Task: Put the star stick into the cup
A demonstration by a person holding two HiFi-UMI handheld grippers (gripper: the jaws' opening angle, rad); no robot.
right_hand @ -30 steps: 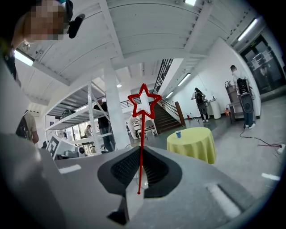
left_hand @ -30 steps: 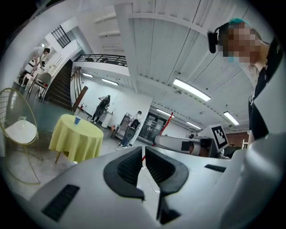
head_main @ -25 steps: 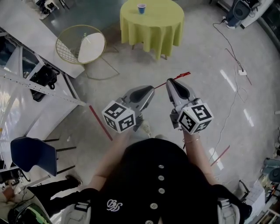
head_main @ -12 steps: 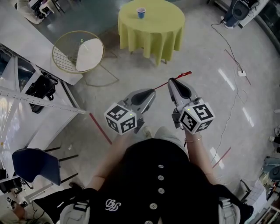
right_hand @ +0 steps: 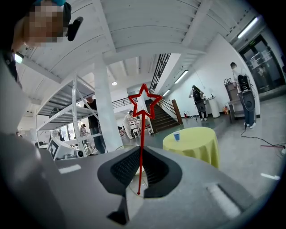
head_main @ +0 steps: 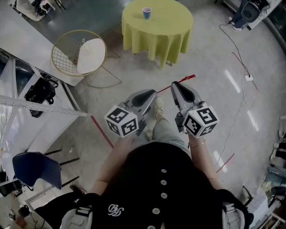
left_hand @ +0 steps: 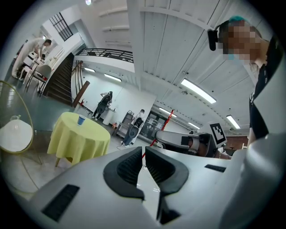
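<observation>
Star stick pinched in the right gripper, cup far off on the table.
The right gripper (right_hand: 140, 154) is clamped on the star stick (right_hand: 142, 129), a thin red rod that sticks out past the jaw tips and ends in an outlined five-point star. The left gripper (left_hand: 144, 154) is closed with nothing in it. The small blue cup (head_main: 146, 12) stands on a round table (head_main: 170, 31) draped in a yellow-green cloth, well apart from both grippers.

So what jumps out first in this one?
The red star stick, clamped in the right gripper and pointing ahead. Next, the yellow table far across the floor at the top of the head view, with a small blue cup on it.
</observation>
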